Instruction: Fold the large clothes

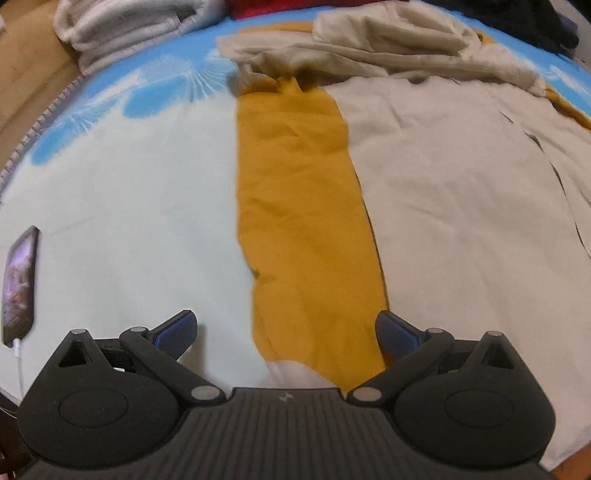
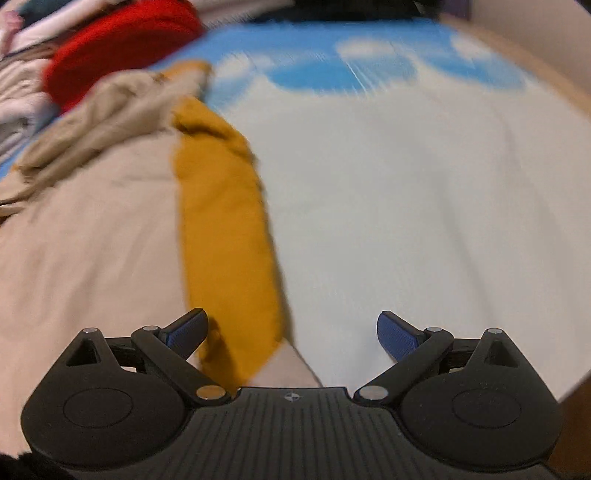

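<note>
Left gripper hangs released over the bed, its blue pads spread wide, one above the pale sheet and the other at the seam where the mustard strip meets the beige garment. That garment lies spread flat on the right with a crumpled beige bunch at its far end; a phone rests at the bed's left edge and a folded white pile sits far back. My judgement: pinch the near hem through both layers before lifting, so the fold stays square. Right gripper, blurred, is likewise released and holds nothing, above the mustard strip and bare sheet, with the beige garment to its left and a red cloth beyond. No containers appear in either view.
</note>
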Demonstrator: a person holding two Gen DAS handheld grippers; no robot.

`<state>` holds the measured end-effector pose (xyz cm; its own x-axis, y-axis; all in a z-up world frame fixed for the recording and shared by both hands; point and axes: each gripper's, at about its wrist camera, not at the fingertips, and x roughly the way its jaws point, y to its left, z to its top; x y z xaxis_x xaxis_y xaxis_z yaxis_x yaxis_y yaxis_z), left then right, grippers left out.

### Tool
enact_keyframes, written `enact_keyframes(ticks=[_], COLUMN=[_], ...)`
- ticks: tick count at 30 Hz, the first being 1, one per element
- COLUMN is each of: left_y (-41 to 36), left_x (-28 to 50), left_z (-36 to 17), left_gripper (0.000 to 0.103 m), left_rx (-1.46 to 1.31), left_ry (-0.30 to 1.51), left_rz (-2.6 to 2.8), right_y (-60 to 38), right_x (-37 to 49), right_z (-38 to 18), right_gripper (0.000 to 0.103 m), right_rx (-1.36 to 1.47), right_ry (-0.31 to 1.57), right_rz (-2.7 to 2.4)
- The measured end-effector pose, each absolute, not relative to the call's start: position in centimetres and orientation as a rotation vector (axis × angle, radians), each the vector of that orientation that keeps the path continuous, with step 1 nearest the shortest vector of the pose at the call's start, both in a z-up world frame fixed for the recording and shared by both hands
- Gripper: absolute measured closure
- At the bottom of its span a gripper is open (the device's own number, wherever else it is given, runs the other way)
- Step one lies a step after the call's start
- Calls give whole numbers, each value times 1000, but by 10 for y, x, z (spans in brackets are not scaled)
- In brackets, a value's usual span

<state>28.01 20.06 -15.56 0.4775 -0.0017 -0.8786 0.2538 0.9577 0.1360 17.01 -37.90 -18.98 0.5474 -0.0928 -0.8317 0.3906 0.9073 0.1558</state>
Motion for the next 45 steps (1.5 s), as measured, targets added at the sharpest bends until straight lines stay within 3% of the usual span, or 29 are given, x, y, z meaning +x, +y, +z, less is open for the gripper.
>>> enact_keyframes(ticks=[2,4,6,7,9,10,11,12,14,23,29,33,38,43,45], left_y=[202,204,205,206,205,203,203,205,209,221,240,253,255,252,257], left_x=[281,280,274,270,254,247,241,235,225,157,91,100,182,323,392], left_z=[-155,-154,-150,-147,-143,-139,-135,-127,-110,1,33,43,46,31,12], left_gripper=[1,14,41,48,90,94,97,99,100,100,100,100,100,100,93], left_rx=[233,180,78,56,36,11,-20,-53,-108,-169,-222,-262,-270,-274,-338], left_ry=[1076,1112,1137,1135,1111,1095,1073,1045,1006,773,753,760,763,816,851], left_rz=[-176,-206,-249,-252,-254,-249,-238,-236,-240,-327,-354,-319,-284,-230,-173], right_y=[-370,-359,-341,-334,-324,-316,-308,-298,-294,-282,-302,-323,-345,-350,-358], right_x=[174,177,172,165,149,138,129,120,109,36,-30,-45,38,196,268], right_z=[-189,-191,-187,-183,-175,-170,-167,-161,-145,-8,25,37,40,50,41], right_gripper=[1,1,9,13,34,47,81,91,96,99,101,101,101,101,101], right_rx=[304,266,218,221,285,325,335,327,375,444,502,512,498,462,478], right_ry=[928,949,990,1002,1022,1027,1023,1007,949,581,521,522,547,619,662], right_rz=[-302,-296,-226,-196,-93,-24,9,18,54,149,118,81,72,58,22])
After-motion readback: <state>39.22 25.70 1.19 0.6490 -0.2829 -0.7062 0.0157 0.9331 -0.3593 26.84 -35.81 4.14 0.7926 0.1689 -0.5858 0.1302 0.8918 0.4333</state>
